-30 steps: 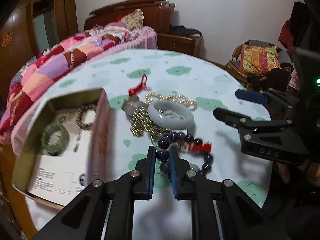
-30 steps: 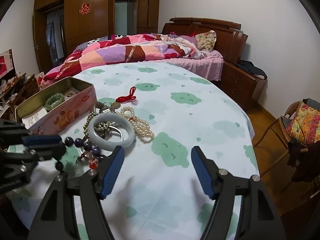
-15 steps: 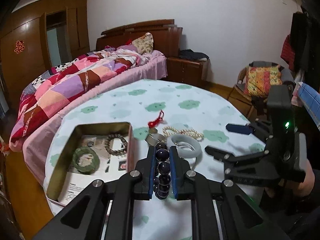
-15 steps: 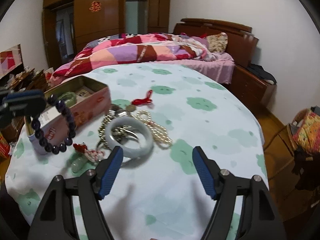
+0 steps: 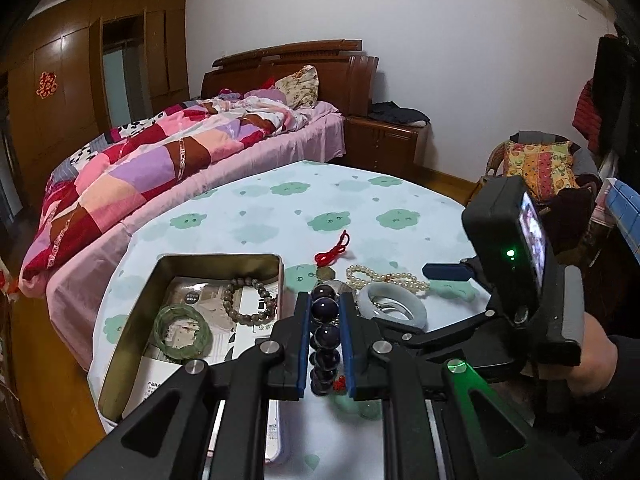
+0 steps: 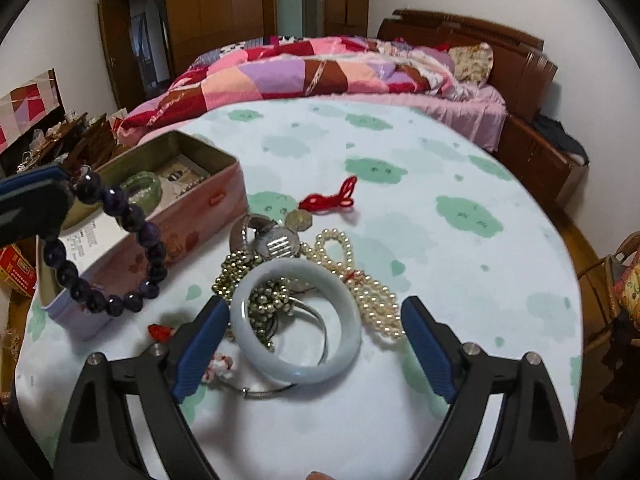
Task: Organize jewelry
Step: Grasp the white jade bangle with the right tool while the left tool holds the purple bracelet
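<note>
An open rectangular metal tin [image 6: 208, 196] holding a green jade bangle [image 6: 141, 185] sits leftmost; beside it the left gripper [image 5: 325, 336] hangs clamped on a dark purple bead bracelet [image 6: 120, 240] above the tablecloth. Rightward, the right gripper [image 6: 316, 344], jaws spread wide, straddles a pale jade bangle [image 6: 296, 322] crowded by gold beads [image 6: 234, 276] and a pearl strand [image 6: 360, 280].

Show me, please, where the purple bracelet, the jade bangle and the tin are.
purple bracelet [image 6: 150, 240]: right wrist view, a bead on its right side.
jade bangle [image 6: 352, 332]: right wrist view, the right of its band.
tin [image 5: 218, 257]: left wrist view, its far rim.
</note>
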`<state>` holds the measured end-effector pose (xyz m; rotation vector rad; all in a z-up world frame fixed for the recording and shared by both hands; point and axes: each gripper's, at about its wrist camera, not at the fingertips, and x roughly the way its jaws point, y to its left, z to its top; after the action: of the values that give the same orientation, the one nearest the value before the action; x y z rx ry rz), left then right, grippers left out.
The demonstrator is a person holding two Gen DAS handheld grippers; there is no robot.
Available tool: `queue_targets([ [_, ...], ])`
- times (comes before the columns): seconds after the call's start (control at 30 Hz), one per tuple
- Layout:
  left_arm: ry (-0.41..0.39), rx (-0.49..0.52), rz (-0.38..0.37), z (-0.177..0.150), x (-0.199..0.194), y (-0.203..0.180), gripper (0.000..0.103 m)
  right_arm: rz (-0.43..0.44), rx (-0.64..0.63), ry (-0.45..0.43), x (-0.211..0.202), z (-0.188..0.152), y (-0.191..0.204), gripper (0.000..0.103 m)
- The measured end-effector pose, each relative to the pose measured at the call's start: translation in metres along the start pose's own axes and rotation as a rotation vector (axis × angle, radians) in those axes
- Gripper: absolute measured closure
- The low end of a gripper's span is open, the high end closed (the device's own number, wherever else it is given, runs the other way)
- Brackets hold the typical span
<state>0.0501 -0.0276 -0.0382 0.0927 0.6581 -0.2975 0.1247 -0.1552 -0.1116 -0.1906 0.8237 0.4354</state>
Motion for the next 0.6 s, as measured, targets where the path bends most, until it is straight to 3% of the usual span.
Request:
queue_targets([
  [0.17, -0.003, 0.005, -0.005, 0.0, -0.001, -0.001, 0.09, 0.031, 0.019, 0.068, 0.014, 0.002, -0.005, 0.013],
  [0.37, -0.005, 0.005, -0.006, 0.0, -0.002, -0.003, 0.09, 0.059, 0.011, 0.057, 0.011, 0.001, -0.003, 0.029],
  [0.53, -0.008, 0.001, -0.003, 0.001, -0.005, -0.004, 0.09, 0.032, 0.0, 0.046, 0.006, -0.002, 0.0, 0.03],
  [0.57, -0.01, 0.002, -0.003, 0.001, -0.005, -0.005, 0.09, 0.027, -0.002, 0.038, 0.005, -0.002, 0.001, 0.035],
  [0.6, -0.011, 0.002, -0.005, 0.001, -0.005, -0.003, 0.09, 0.031, -0.009, 0.014, 0.001, -0.001, 0.002, 0.053],
])
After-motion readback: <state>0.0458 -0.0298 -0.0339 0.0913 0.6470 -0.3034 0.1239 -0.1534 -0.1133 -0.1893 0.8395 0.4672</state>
